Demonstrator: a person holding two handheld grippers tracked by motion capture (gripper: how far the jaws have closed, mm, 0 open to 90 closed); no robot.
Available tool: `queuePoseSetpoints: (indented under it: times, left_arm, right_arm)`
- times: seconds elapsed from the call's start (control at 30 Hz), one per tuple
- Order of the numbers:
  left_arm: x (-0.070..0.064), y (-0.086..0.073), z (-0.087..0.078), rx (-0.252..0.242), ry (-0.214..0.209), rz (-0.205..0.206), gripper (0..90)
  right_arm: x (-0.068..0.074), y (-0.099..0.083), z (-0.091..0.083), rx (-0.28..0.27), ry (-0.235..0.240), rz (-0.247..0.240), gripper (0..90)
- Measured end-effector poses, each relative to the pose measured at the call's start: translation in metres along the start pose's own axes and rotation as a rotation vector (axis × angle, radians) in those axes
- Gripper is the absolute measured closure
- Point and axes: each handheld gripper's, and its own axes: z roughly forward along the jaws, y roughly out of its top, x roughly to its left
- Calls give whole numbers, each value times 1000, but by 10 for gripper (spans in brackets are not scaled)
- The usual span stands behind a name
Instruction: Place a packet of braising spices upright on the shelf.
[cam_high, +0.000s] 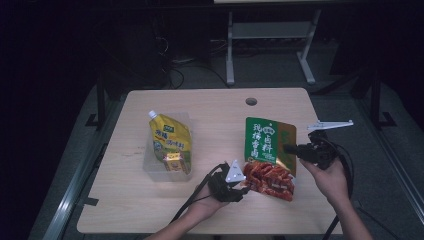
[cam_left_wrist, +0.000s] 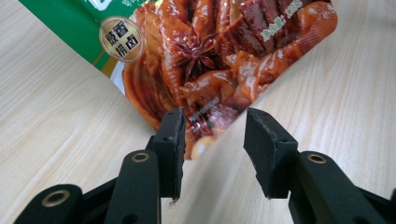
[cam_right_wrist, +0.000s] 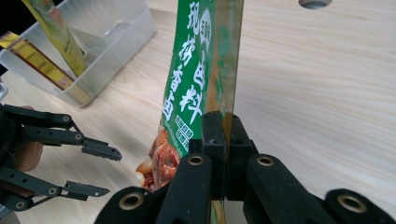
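Note:
A green and red sauce packet (cam_high: 267, 155) is held tilted above the wooden table (cam_high: 210, 107). My right gripper (cam_high: 289, 148) is shut on its right edge; in the right gripper view the jaws (cam_right_wrist: 219, 128) pinch the packet (cam_right_wrist: 191, 84) edge-on. My left gripper (cam_high: 243, 189) is open at the packet's lower left corner. In the left gripper view that corner of the packet (cam_left_wrist: 210, 56) reaches between the open jaws (cam_left_wrist: 212, 135), close to the left one. The left gripper (cam_right_wrist: 112, 172) also appears open at the left of the right gripper view.
A clear plastic container (cam_high: 151, 170) stands at the table's left, holding a yellow spouted pouch (cam_high: 170, 137) and a small yellow packet (cam_high: 175, 161). A cable hole (cam_high: 251, 101) sits near the far edge. Bare wood lies beyond and in front of the packet.

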Motion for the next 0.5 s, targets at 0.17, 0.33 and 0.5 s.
queuePoseSetpoints:
  times: [0.17,0.33,0.5]
  left_arm:
    - [0,-4,-8,-17,1,-12,557]
    - [-2,-9,-14,-27,-4,-16,544]
    - [-3,-12,-19,-38,-11,-13,524]
  right_arm:
    - [11,8,-1,-11,0,-30,898]
    - [21,17,-1,-21,-1,-63,898]
    - [28,25,-1,-31,-1,-96,898]
